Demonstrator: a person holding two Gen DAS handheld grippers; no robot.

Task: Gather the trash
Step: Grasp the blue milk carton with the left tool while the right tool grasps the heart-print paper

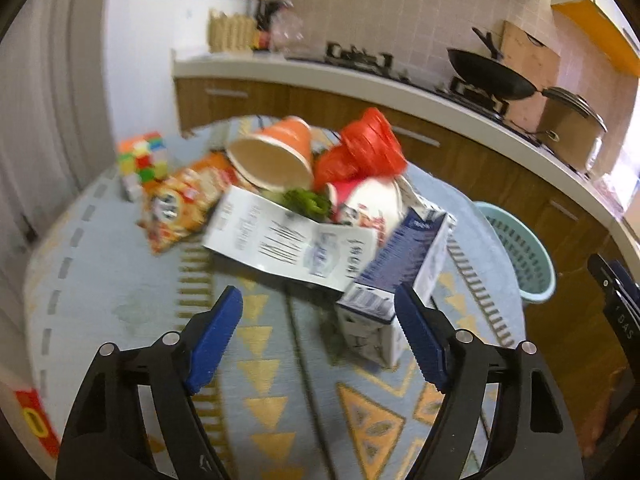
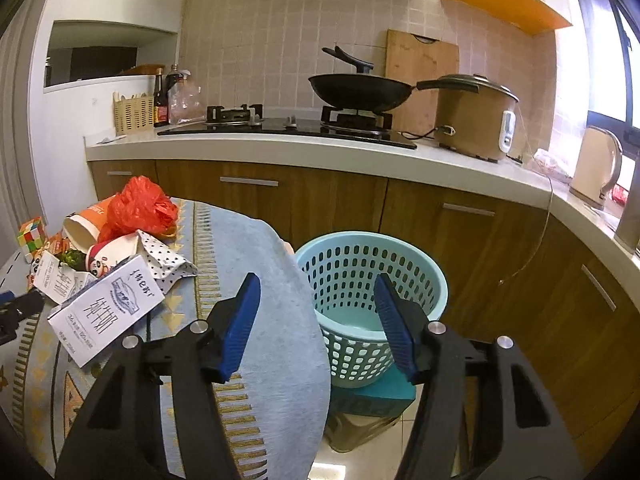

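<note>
A pile of trash lies on the cloth-covered table point(image 1: 120, 288): a blue-and-white milk carton point(image 1: 400, 264), a flattened white carton point(image 1: 288, 236), an orange paper cup point(image 1: 276, 152), a red plastic bag point(image 1: 364, 148), a red-white cup point(image 1: 368, 204), a snack packet point(image 1: 184, 204). My left gripper point(image 1: 320, 336) is open and empty, just in front of the milk carton. My right gripper point(image 2: 316, 320) is open and empty, over the table edge, facing the empty teal basket point(image 2: 360, 300). The carton point(image 2: 108, 308) and the red bag point(image 2: 138, 208) show at left.
A colour cube point(image 1: 142, 156) stands at the table's far left. The teal basket point(image 1: 520, 248) sits on a box on the floor beside the table. Behind runs a kitchen counter point(image 2: 280, 148) with a wok point(image 2: 360, 88), rice cooker point(image 2: 472, 116) and kettle point(image 2: 596, 164).
</note>
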